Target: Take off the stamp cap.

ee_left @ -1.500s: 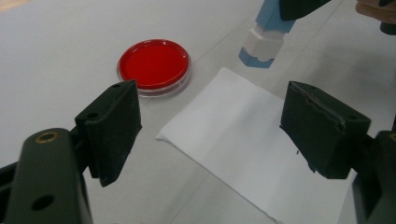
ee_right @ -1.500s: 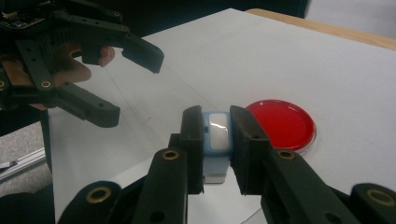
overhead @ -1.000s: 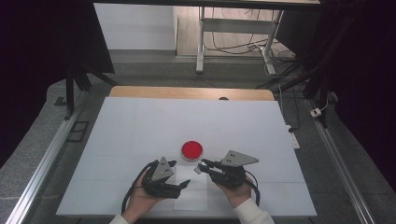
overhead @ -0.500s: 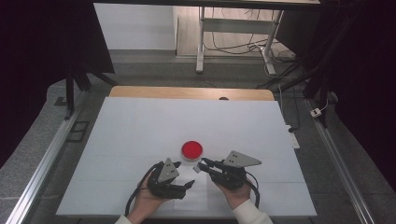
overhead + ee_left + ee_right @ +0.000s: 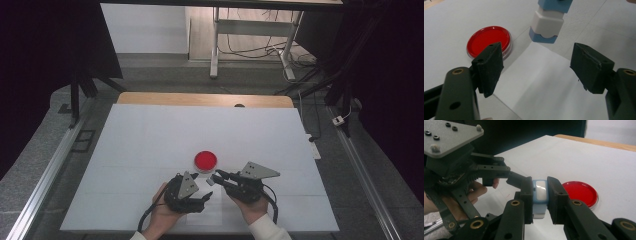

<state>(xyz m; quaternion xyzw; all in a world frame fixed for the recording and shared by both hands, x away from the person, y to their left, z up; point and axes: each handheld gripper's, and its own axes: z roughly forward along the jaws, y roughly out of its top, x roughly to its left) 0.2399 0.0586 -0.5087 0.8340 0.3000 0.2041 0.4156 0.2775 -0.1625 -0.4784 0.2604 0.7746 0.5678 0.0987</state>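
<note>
A small white and blue block (image 5: pixel 540 192) is clamped between the jaws of my right gripper (image 5: pixel 540 196), held just above the table. In the high view that block (image 5: pixel 210 181) sits at the tip of the right gripper (image 5: pixel 216 178), which points left. My left gripper (image 5: pixel 539 67) is open with nothing between its jaws; the block (image 5: pixel 546 25) hangs a short way ahead of them. In the high view the left gripper (image 5: pixel 201 187) lies just left of the right one. A round red dish (image 5: pixel 205 160) rests on the table right behind both.
A white sheet of paper (image 5: pixel 544 82) lies flat under the grippers on the white table (image 5: pixel 150 140). The table's front edge runs just below the hands. A wooden strip (image 5: pixel 200 99) borders the far edge. Metal rails (image 5: pixel 50 170) flank both sides.
My left gripper has shifted a little to the right, closer to the block held by the right gripper. The right gripper and the red dish have stayed put.
</note>
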